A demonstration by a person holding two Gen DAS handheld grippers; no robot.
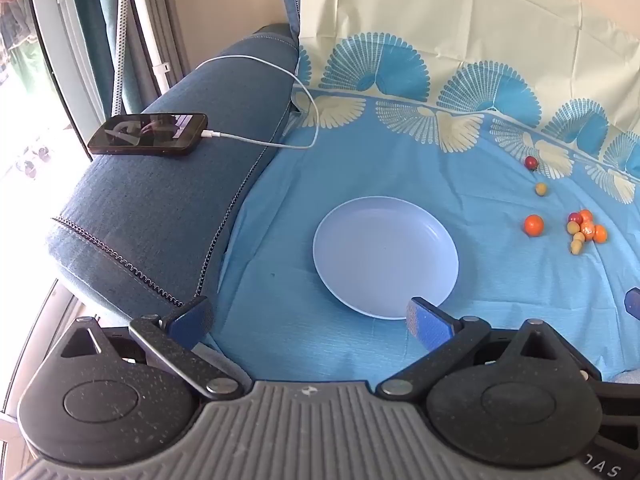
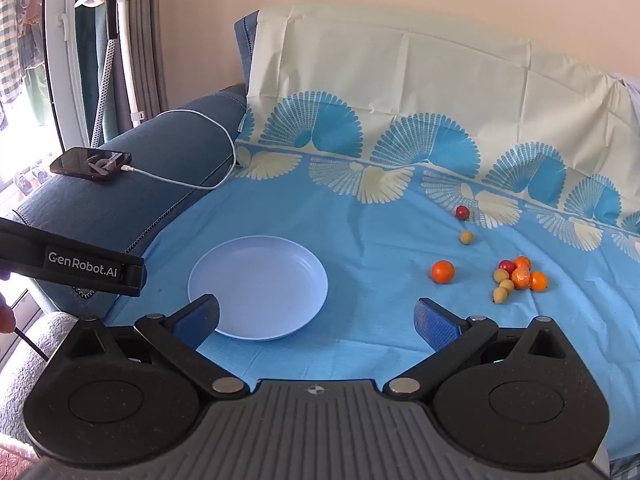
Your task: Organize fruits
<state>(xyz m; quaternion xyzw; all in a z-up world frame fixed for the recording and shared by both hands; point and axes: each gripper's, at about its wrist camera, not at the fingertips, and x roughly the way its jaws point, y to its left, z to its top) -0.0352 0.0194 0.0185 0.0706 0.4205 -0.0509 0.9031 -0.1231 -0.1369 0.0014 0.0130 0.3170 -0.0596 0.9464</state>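
An empty pale blue plate (image 1: 432, 236) (image 2: 304, 268) lies on the blue cloth. Small fruits lie to its right: a lone orange (image 1: 534, 225) (image 2: 443, 271), a red one (image 1: 531, 162) (image 2: 463, 212), a yellow one (image 1: 541, 189) (image 2: 466, 237), and a cluster of orange, red and yellow fruits (image 1: 586, 230) (image 2: 520, 278). My left gripper (image 1: 308, 320) is open and empty, just short of the plate's near rim. My right gripper (image 2: 316, 320) is open and empty, near the plate's near right rim. The left gripper's body (image 2: 76, 266) shows at the left of the right wrist view.
A blue sofa armrest (image 1: 160, 208) (image 2: 120, 200) stands left of the cloth, with a black phone (image 1: 148, 135) (image 2: 91, 163) and its white cable (image 1: 280, 80) on it. A cream and blue patterned cloth (image 2: 400, 92) drapes the backrest. A window is at far left.
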